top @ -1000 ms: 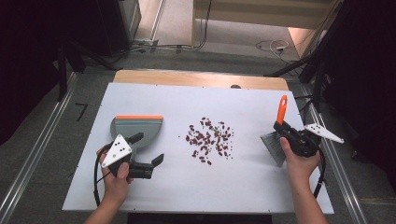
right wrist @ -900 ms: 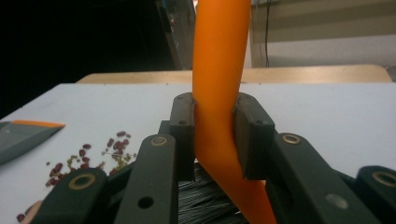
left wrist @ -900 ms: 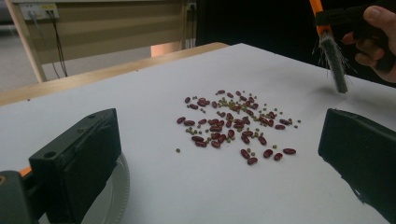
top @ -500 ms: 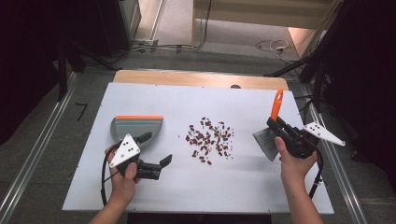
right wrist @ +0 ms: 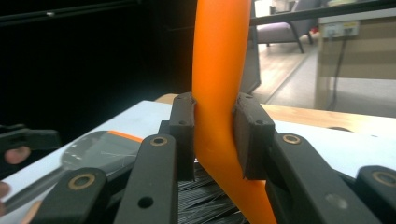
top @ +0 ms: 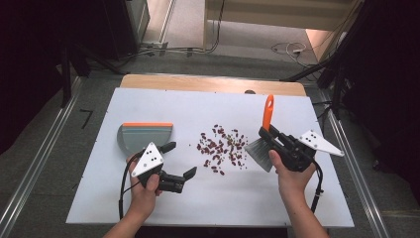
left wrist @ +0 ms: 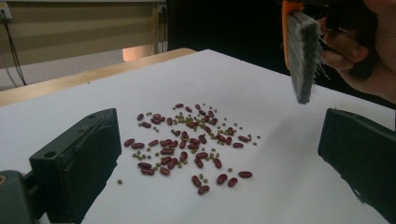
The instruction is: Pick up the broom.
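Observation:
A hand brush with an orange handle [top: 268,112] and grey bristles [top: 259,148] hangs just right of a scatter of red beans and small green ones [top: 221,148] in the middle of the white table [top: 297,208]. My right gripper [top: 268,133] is shut on the handle [right wrist: 218,70], its pads clamped on both sides [right wrist: 215,135]. A grey dustpan with an orange edge [top: 145,134] lies left of the beans. My left gripper [top: 179,159] stands open just in front of the dustpan, pointing at the beans [left wrist: 187,140], with nothing between its jaws [left wrist: 219,135]. The bristles [left wrist: 303,51] hang above the table.
A wooden strip [top: 213,83] runs along the table's far edge. Metal rails [top: 356,163] flank the table on both sides, and cables [top: 287,48] lie on the floor beyond. The dustpan [right wrist: 93,149] shows past the right gripper's jaws.
The right gripper has carried the brush to the left, up to the beans, and a little higher. The left gripper has slid to the right, towards the beans.

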A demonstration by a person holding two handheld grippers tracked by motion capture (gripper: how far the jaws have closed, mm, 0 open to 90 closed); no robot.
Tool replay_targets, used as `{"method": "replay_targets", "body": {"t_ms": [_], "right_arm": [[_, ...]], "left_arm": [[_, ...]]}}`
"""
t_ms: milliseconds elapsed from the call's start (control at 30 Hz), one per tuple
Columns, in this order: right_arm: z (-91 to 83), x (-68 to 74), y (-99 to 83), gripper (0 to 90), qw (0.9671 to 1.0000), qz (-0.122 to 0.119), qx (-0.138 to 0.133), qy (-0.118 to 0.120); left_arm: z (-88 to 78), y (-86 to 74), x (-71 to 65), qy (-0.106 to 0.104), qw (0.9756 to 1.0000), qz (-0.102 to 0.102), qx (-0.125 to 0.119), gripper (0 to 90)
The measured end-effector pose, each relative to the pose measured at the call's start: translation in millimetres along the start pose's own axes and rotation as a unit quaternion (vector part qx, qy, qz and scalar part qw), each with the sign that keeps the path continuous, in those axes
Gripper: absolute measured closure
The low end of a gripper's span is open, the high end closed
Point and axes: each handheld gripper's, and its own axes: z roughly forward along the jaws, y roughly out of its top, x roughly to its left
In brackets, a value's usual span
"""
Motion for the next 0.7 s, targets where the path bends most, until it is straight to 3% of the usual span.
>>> {"method": "replay_targets", "body": {"t_ms": [233, 467, 633, 700], "right_arm": [[11.6, 28.7, -3.1, 69.7, 0.9993, -0.011, -0.001, 0.035], [19.1, 50.9, -5.8, 69.6, 0.9981, -0.019, -0.001, 0.059], [25.6, 69.0, -10.5, 69.6, 0.9966, -0.028, 0.005, 0.077], [27.3, 74.2, -12.2, 69.6, 0.9962, -0.030, 0.005, 0.082]], "left_arm": [[11.7, 0.5, -13.8, -0.014, 0.9998, -0.001, 0.012, 1.8], [20.6, 2.1, -27.2, -0.037, 0.9989, -0.026, 0.014, 5.2], [28.0, 3.1, -39.1, -0.047, 0.9973, -0.049, 0.026, 14.9], [30.5, 2.7, -43.9, -0.050, 0.9971, -0.048, 0.031, 20.8]]}}
